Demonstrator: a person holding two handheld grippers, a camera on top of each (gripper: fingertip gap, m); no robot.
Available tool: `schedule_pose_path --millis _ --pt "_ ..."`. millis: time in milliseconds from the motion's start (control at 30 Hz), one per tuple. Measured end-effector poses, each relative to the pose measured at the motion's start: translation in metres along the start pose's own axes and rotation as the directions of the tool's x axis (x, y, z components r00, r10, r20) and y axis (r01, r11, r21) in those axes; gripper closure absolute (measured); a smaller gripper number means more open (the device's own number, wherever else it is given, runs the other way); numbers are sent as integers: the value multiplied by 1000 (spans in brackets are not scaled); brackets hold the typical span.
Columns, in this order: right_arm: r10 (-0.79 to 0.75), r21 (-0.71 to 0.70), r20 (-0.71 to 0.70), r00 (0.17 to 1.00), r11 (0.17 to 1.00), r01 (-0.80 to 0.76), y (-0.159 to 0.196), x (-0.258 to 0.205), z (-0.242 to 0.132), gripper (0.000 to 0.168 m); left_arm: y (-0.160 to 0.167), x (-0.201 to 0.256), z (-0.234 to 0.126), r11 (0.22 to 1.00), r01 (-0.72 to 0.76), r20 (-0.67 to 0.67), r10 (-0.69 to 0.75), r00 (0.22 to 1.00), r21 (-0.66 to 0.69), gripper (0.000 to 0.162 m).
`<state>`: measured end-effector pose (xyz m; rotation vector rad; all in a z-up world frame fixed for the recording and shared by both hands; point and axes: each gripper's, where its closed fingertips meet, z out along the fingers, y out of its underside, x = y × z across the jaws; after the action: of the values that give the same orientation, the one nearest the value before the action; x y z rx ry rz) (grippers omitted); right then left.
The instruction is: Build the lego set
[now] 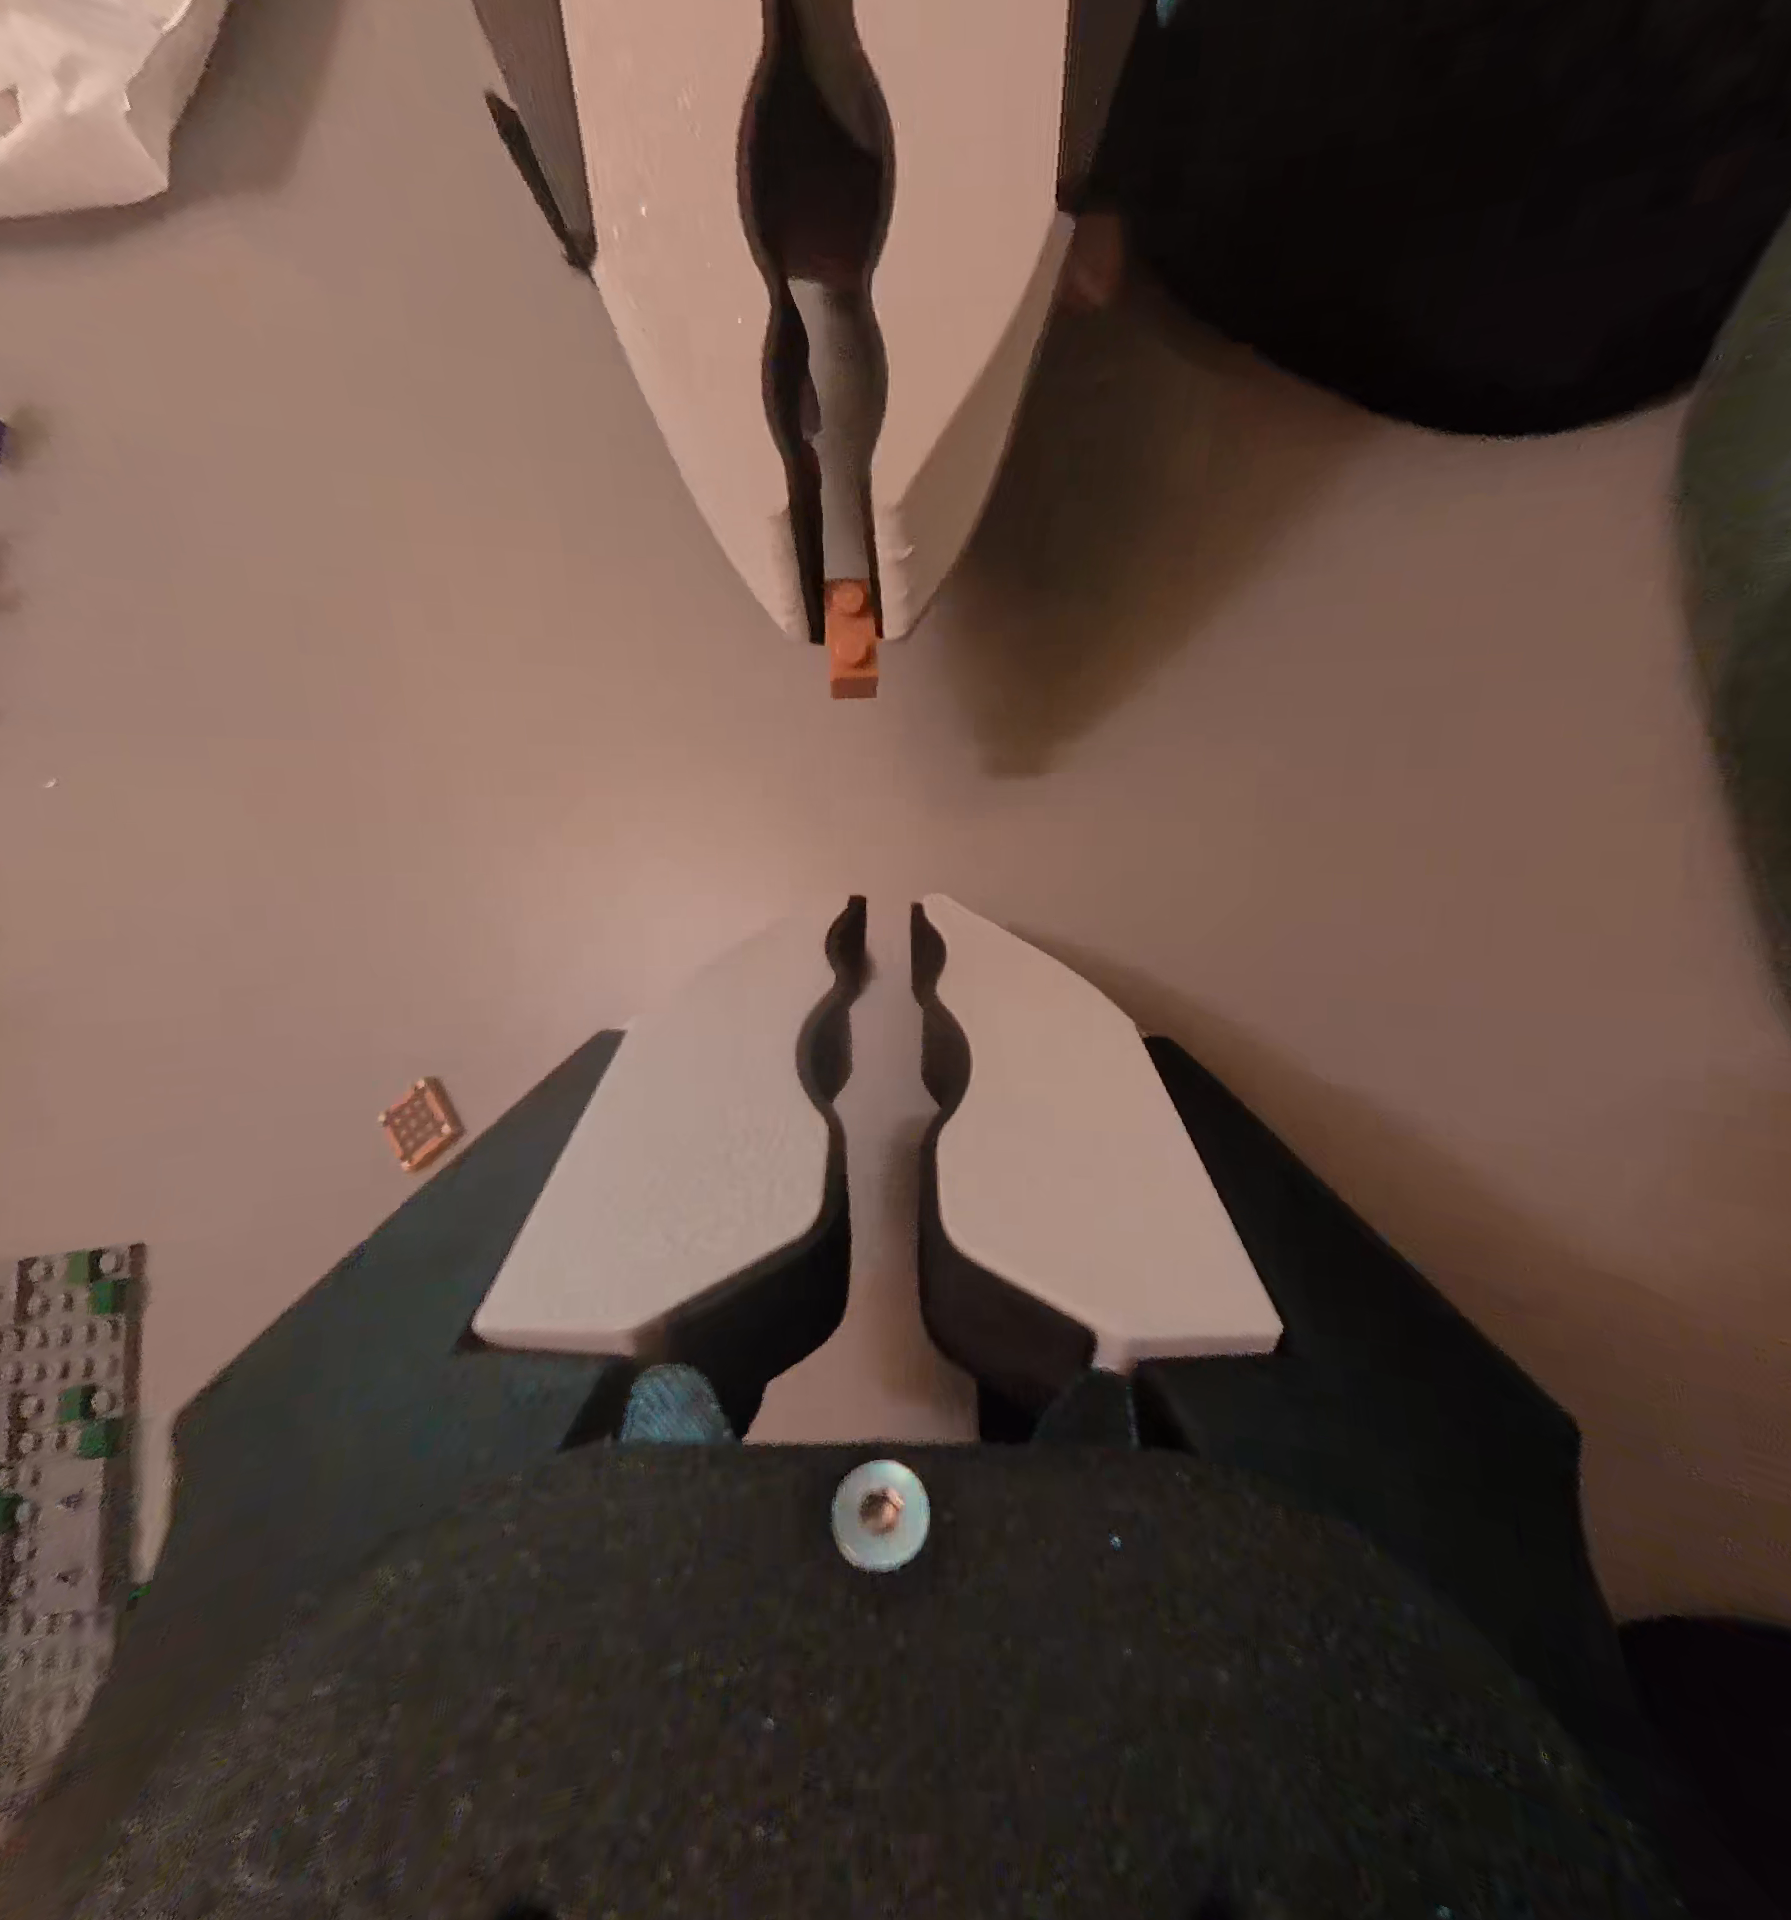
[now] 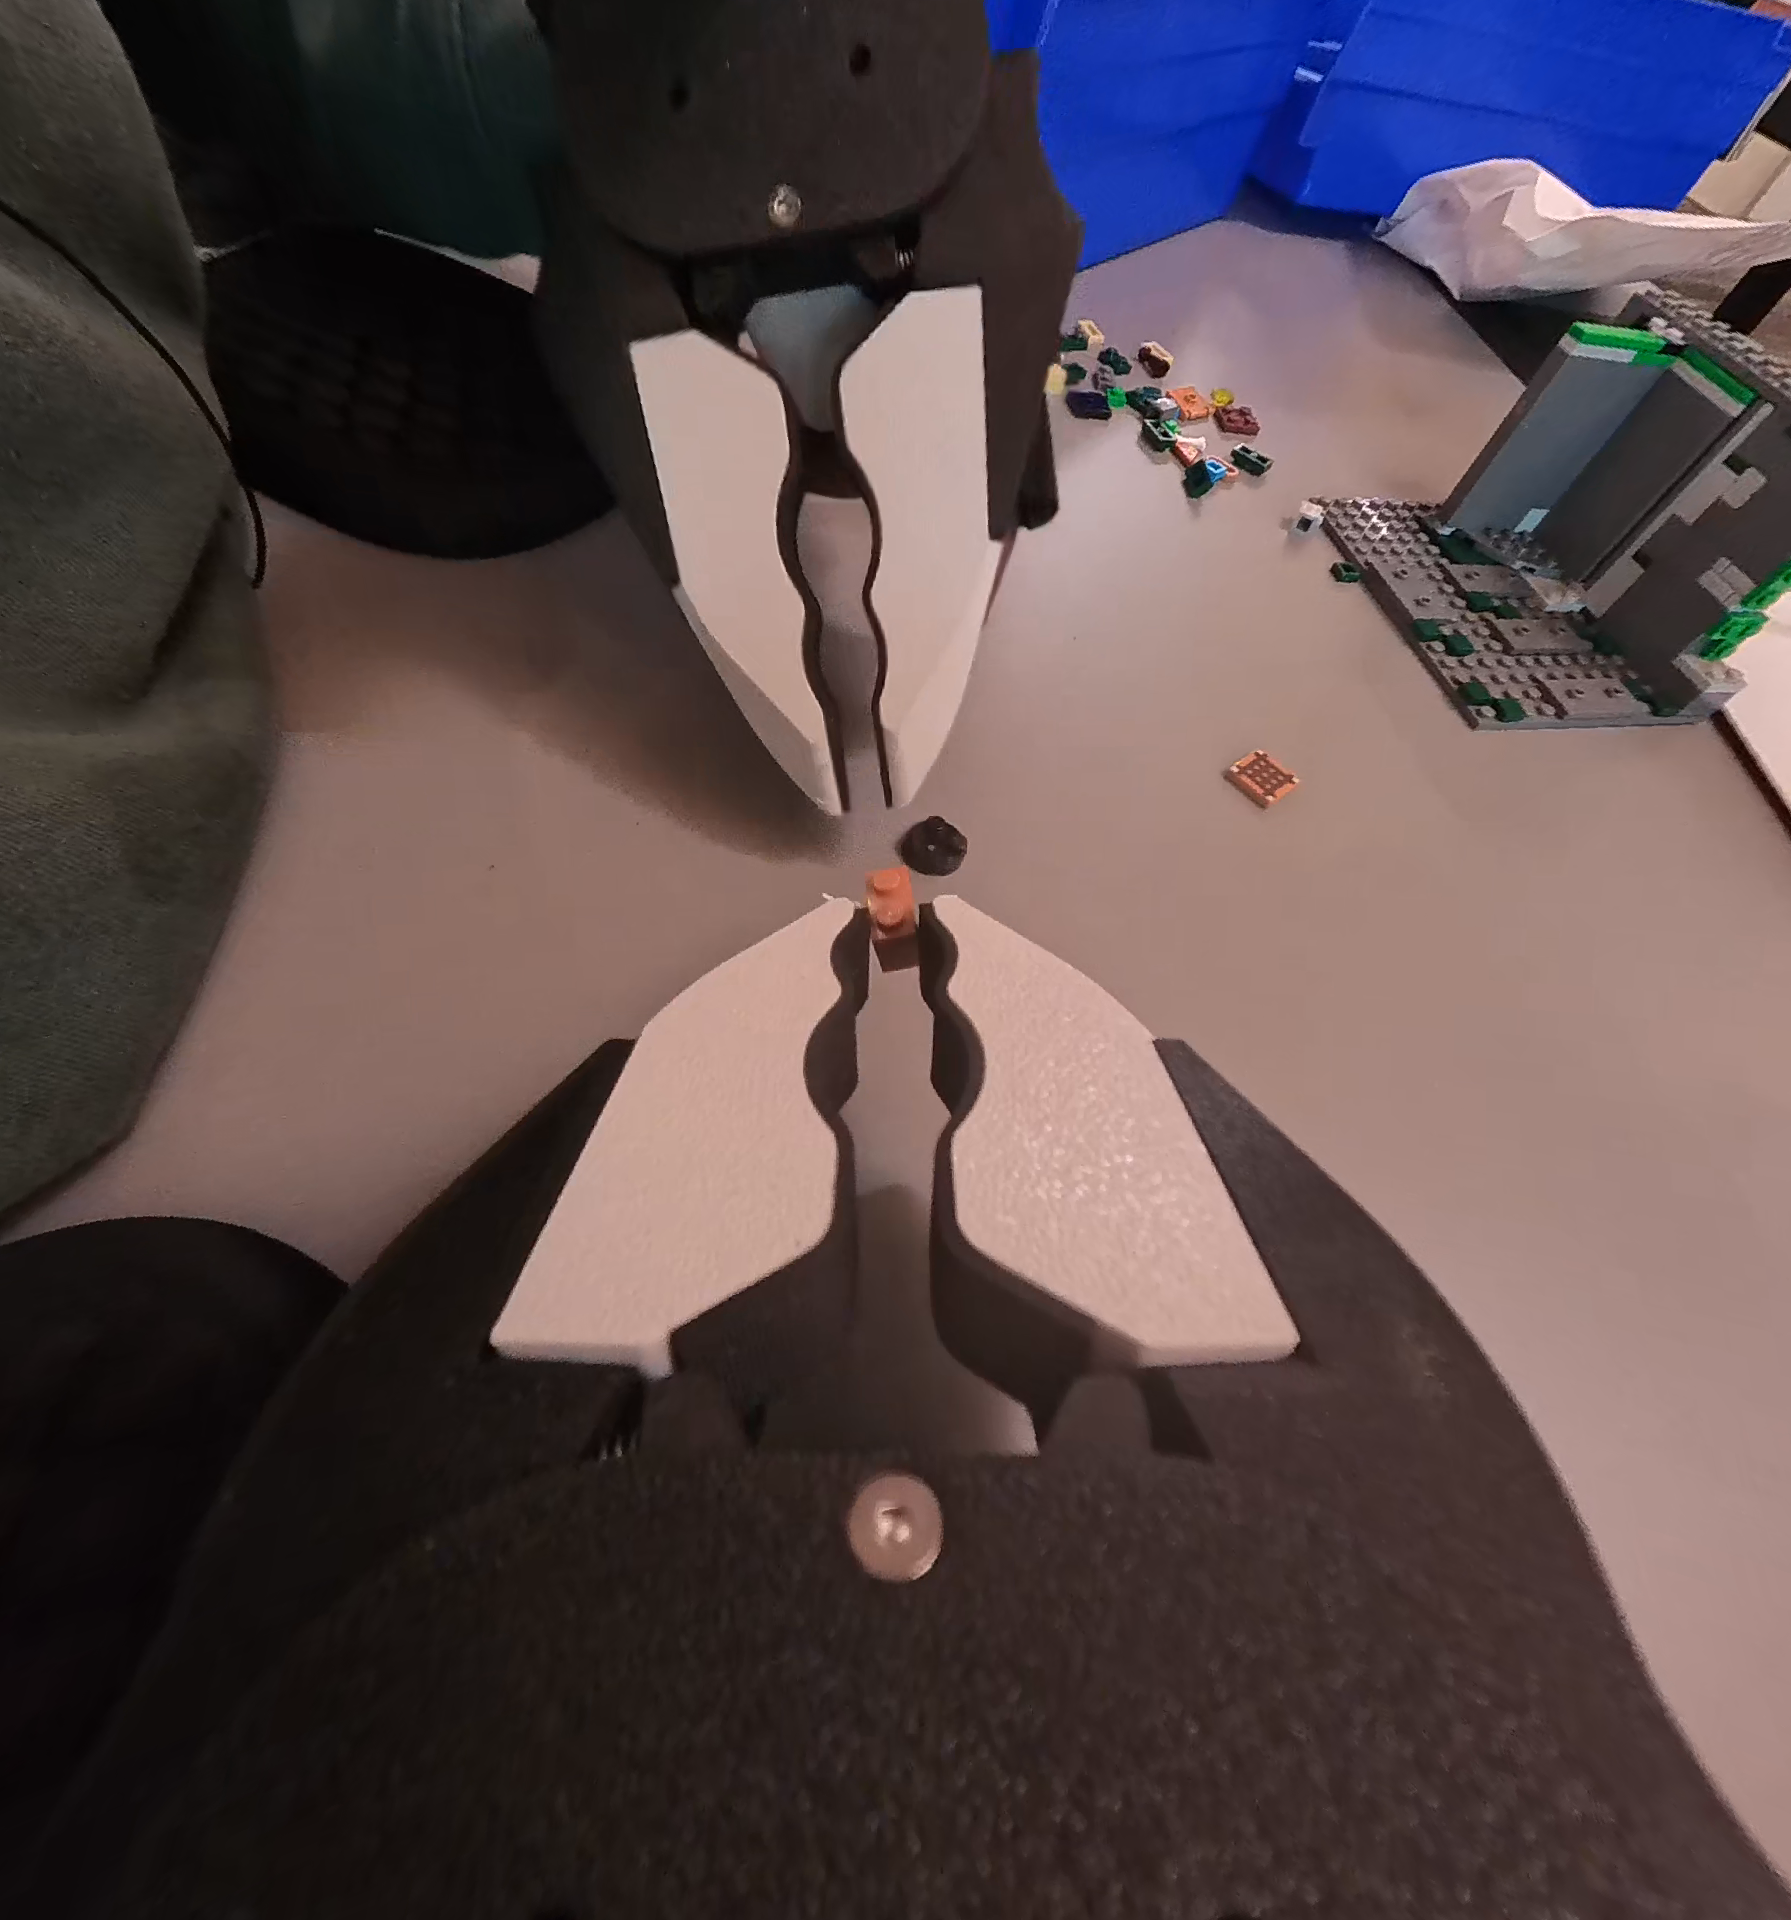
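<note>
Only part of the small orange-brown piece [image 2: 888, 916] showed: my right gripper [image 2: 888, 906] had its jaws pinching it at the very tips, two studs poking out forward, the rest sunk in the dark slot between them. From the left wrist view the same piece [image 1: 851, 652] jutted from those tips above the surface. My left gripper [image 1: 883, 906] held nothing, its jaws parted by a narrow gap, the tips facing the right ones and close to them. Just beyond the piece lay a small round black part [image 2: 933, 840] on the surface, between the two sets of tips; its shape was hard to make out.

The grey surface [image 2: 1286, 1039] was plain and matte. A tan square tile [image 2: 1262, 777] with a grid face lay alone to the right. Farther right stood the grey build [image 2: 1597, 582] with green trim on a studded baseplate, cut off by the frame edge; in the left wrist view only a blurred corner of it [image 1: 34, 1455] showed. A loose heap of small coloured pieces [image 2: 1166, 416] lay far beyond it, too small to sort. Crumpled white paper [image 2: 1556, 234] and blue bins [image 2: 1390, 114] sat at the far edge. Dark green fabric [image 2: 60, 623] filled the left, its form unclear.
</note>
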<state>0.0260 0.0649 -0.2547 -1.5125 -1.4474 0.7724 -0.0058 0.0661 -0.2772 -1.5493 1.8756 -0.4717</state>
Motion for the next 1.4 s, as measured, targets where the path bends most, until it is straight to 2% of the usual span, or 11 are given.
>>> schedule_pose_path --millis 100,267,433,567,800,933,1133,1400 --pt "3 3 4 1000 1000 -3 -1 -1 0 160 1 -6 -8 997 73 6 -73 997 17 153" --pt "10 -8 10 1000 1000 -10 0 -1 2 160 19 -15 -6 985 166 34 -164 986 -40 149" --pt "11 -10 5 1000 1000 -11 1 0 2 160 19 -15 6 990 133 -15 -134 991 -42 141" --pt "13 -9 3 1000 1000 -13 0 0 2 160 16 -14 12 988 147 -49 -150 988 -50 147" --pt "30 -29 2 1000 999 -30 3 2 4 160 7 -8 8 964 267 -39 -267 963 -18 147" --pt "44 -24 0 999 999 -44 1 5 6 160 6 -12 0 959 282 -21 -282 959 26 146" --pt "44 -43 -14 999 998 -44 0 3 8 160 12 -11 8 969 246 -20 -245 969 15 143" --pt "111 -74 -48 993 991 -114 -4 10 13 160 10 -8 14 952 307 25 -307 951 6 155"
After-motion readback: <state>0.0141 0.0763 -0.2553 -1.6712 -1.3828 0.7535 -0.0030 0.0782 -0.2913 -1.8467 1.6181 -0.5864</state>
